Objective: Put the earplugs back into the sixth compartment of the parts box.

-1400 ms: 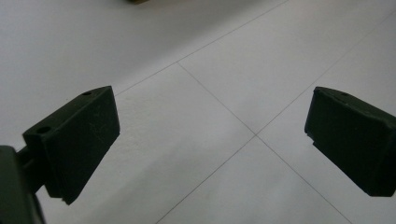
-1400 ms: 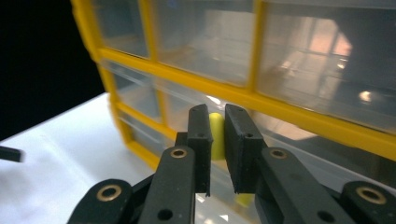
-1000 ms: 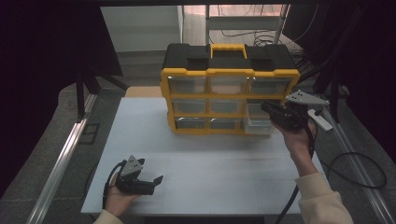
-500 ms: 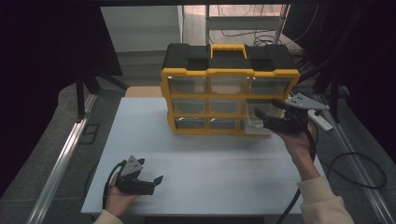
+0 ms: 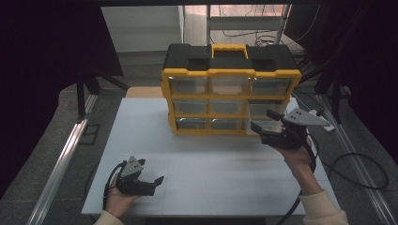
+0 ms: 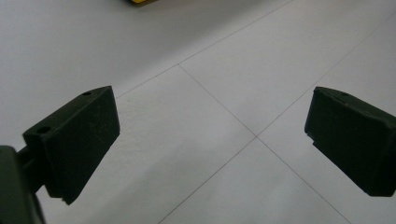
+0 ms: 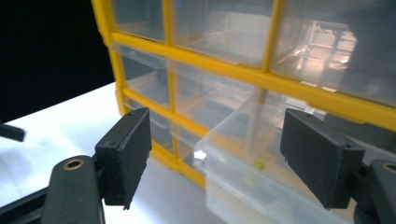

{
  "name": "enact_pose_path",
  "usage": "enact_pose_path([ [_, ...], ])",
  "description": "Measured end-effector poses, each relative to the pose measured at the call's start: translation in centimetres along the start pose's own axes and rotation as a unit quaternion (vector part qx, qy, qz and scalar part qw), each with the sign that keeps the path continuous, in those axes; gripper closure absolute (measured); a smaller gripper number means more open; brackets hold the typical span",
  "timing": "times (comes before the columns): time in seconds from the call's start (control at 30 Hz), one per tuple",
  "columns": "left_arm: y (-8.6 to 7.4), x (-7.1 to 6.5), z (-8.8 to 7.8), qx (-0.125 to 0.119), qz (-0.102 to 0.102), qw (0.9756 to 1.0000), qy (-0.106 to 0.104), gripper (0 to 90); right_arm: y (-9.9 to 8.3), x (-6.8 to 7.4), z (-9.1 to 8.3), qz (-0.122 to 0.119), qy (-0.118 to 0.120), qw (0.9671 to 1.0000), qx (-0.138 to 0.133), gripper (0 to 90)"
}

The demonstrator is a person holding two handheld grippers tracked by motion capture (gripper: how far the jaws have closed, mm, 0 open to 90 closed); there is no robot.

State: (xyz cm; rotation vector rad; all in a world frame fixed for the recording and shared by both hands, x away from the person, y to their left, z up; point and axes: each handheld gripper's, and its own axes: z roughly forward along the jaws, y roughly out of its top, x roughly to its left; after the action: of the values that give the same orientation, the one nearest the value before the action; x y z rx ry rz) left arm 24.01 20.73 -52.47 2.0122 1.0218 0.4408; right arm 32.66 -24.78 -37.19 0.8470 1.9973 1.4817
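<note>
White table (image 5: 197,140), pulled-out clear drawer (image 7: 243,182) between right gripper's (image 7: 215,158) wide-apart jaws; left gripper (image 6: 210,140) likewise agape

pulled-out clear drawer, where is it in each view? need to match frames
High view: the clear drawer sticks out at the organiser's lower right, just ahead of the right gripper.
Left gripper view: not in it.
Right gripper view: centre-bottom, between the jaws.
Shared landmark: the organiser's yellow frame.
</note>
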Motion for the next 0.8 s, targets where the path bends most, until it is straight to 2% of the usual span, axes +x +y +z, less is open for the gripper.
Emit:
enact_pose_path([
  [0.07,0.0,0.0,0.0,0.0,0.001,1.0,0.0,2.9,-0.5,0.7,-0.5,0.004,0.013,0.9999,-0.004,25.3],
  [0.23,0.0,0.0,-0.1,-0.001,0.001,1.0,0.0,2.9,-1.5,1.6,-1.2,0.0,0.022,0.9997,-0.001,25.5],
  [0.33,0.0,-0.1,-0.1,-0.003,0.003,1.0,0.001,2.9,-3.0,2.3,-1.6,0.001,0.032,0.9994,0.01,25.5],
  [0.67,0.0,-0.1,-0.1,-0.004,0.004,1.0,0.001,2.9,-6.5,1.9,-2.3,0.011,0.028,0.9986,0.044,25.5],
  [0.8,0.1,-0.1,-0.1,-0.006,0.005,1.0,0.0,2.9,-8.5,1.1,-2.7,0.018,0.012,0.9974,0.069,25.2],
])
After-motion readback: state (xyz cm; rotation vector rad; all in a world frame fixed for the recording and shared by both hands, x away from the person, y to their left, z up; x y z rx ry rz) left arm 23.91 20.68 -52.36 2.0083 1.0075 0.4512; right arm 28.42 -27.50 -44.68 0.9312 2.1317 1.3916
